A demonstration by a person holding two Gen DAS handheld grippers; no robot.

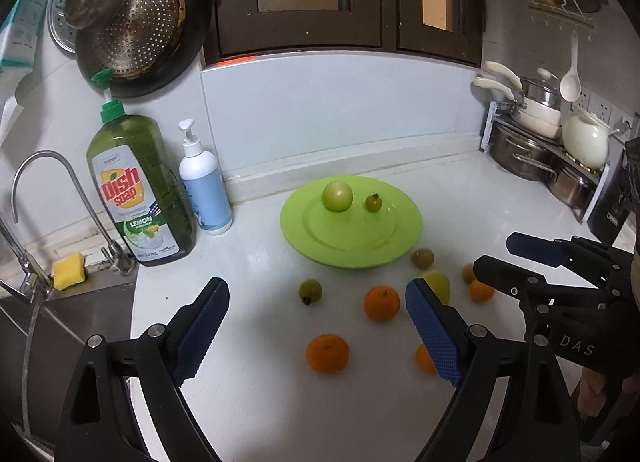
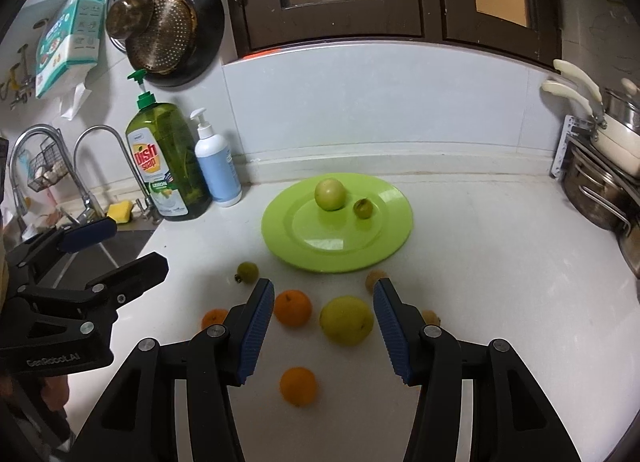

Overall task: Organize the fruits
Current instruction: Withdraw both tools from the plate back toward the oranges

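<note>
Fruits lie loose on the white counter [image 2: 500,262] and on the green plate [image 2: 280,238] at frame centre. The left gripper [image 1: 316,326] stands wide open and empty at the bottom of its view, above three oranges [image 1: 327,353] and a small green fruit [image 1: 310,291]. The right gripper [image 2: 323,326], partly open, holds nothing; a yellow-green apple [image 2: 346,320] and an orange [image 2: 292,307] show between its fingers, untouched. On the plate sit a pale green apple [image 2: 330,194] and a small dark green fruit [image 2: 363,208]. A dish soap bottle [image 1: 136,190] stands at left.
</note>
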